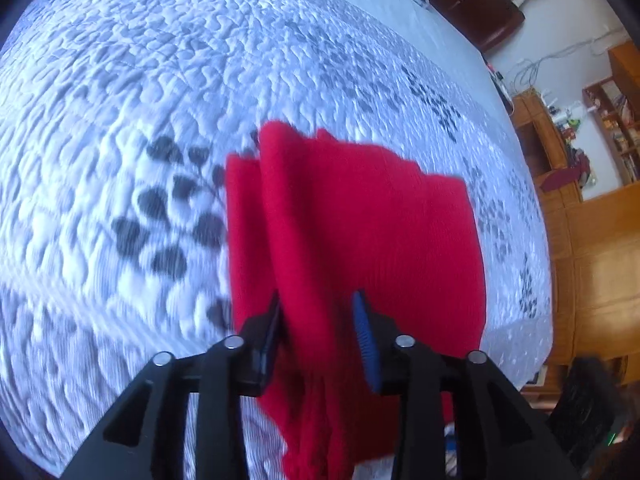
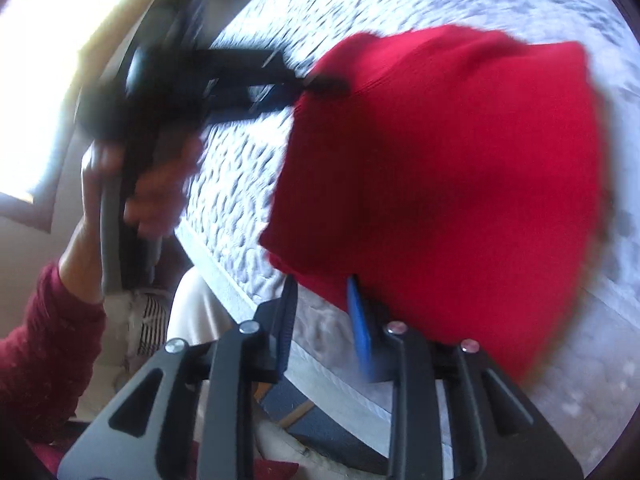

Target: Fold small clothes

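Note:
A red knit garment (image 1: 360, 220) lies folded on the white quilted bed (image 1: 160, 100), with a raised fold running toward my left gripper (image 1: 319, 308). Its jaws stand apart around that fold; the blue right pad (image 1: 364, 336) shows bare. In the right wrist view the same garment (image 2: 440, 180) lies near the bed's edge. My right gripper (image 2: 322, 296) is open just below its near corner, with bedding showing between the fingers. The left gripper (image 2: 320, 82), blurred and held by a hand (image 2: 160, 192), reaches the garment's far left edge.
The quilt (image 2: 248, 160) carries a grey leaf print. Wooden cabinets and shelves (image 1: 592, 240) stand beyond the bed's right side, and dark furniture (image 1: 472, 0) at its far end. A person's dark red sleeve (image 2: 40, 360) and a bright window (image 2: 40, 80) are at the left.

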Tool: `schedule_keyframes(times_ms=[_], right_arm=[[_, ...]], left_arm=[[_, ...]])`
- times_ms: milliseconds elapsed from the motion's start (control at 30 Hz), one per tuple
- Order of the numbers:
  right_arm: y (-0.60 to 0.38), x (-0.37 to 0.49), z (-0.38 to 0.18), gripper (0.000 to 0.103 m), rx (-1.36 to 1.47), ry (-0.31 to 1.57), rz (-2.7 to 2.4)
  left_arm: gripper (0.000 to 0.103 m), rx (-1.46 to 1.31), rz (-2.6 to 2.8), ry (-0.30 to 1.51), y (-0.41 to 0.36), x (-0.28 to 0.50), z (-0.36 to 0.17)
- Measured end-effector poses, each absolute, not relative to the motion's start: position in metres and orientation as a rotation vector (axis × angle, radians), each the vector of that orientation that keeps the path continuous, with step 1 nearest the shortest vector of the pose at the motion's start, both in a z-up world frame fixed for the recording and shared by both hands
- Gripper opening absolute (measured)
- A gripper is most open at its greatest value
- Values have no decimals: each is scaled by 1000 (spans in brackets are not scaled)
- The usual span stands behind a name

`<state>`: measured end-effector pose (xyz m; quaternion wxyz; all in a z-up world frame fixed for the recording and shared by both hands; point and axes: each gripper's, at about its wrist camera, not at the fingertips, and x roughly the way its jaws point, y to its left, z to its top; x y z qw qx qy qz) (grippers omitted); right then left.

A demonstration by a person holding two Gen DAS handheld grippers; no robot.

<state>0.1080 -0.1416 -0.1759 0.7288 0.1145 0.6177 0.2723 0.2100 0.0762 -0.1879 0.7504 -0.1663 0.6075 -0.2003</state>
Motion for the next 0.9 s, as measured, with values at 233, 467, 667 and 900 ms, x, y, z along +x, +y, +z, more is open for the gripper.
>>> schedule_keyframes(times_ms=[233, 467, 667, 900], right_arm=[[-204, 93, -179, 27, 281, 1352, 416], [-236, 86, -199, 41, 458, 1414, 353], [-239, 96, -216, 26, 564, 1483, 391], [-229, 87, -177, 12, 382, 1439, 398]], left_arm=[[36, -241, -433, 1380, 67, 138, -185], [36, -152, -414, 1404, 57, 110, -195], [26, -182, -411, 1412, 66, 106, -194], [21, -111, -412, 1431, 63, 96, -192]])
